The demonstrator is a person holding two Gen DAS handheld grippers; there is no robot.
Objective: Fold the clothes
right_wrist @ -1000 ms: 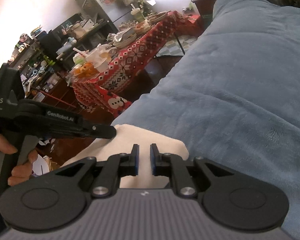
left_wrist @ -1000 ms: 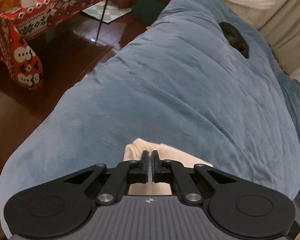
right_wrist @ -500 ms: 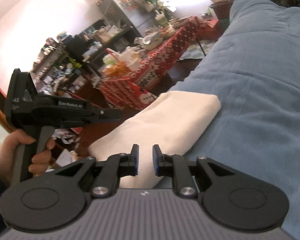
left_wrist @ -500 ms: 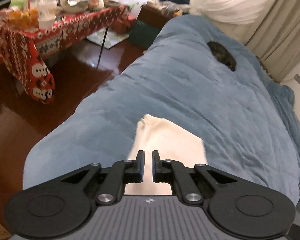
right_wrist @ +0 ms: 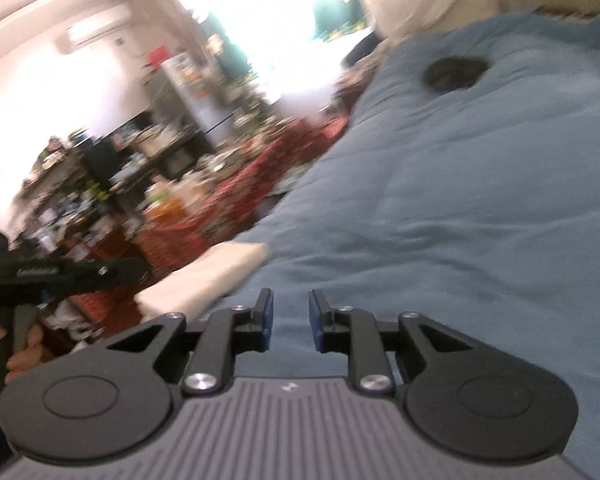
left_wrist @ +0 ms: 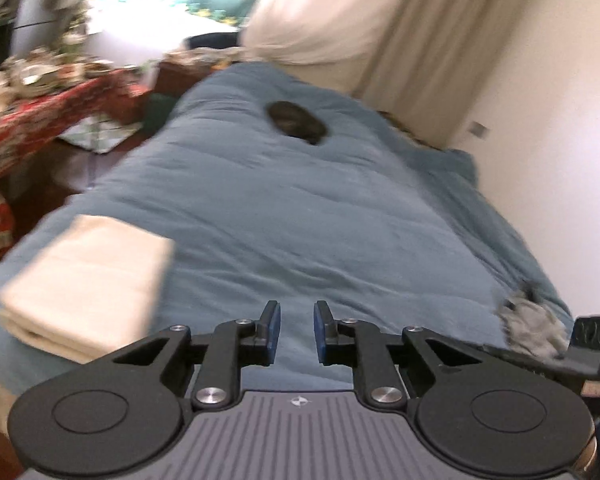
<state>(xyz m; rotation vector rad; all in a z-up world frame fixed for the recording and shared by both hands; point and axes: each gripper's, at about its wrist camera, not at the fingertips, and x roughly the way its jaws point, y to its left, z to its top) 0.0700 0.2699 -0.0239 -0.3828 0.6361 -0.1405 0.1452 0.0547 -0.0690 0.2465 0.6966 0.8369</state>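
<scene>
Both grippers are off the cloth! The left gripper (left_wrist: 296, 330), a second ago pinched almost shut over the folded cream garment (left_wrist: 88, 280), has just been opening, with only the blue bedcover (left_wrist: 300, 208) between its jaws; the garment now lies off to its left. The right gripper (right_wrist: 290, 320) has just been opening too, nothing between its jaws, the garment now left of it.

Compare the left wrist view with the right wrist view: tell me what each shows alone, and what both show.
Left wrist only: a crumpled grey garment at the bed's right edge, curtains, and the right gripper's side. Right wrist only: cluttered shelves, a hand holding the left gripper. Both: the folded cream cloth, blue blanket, a dark patch, the red table.
</scene>
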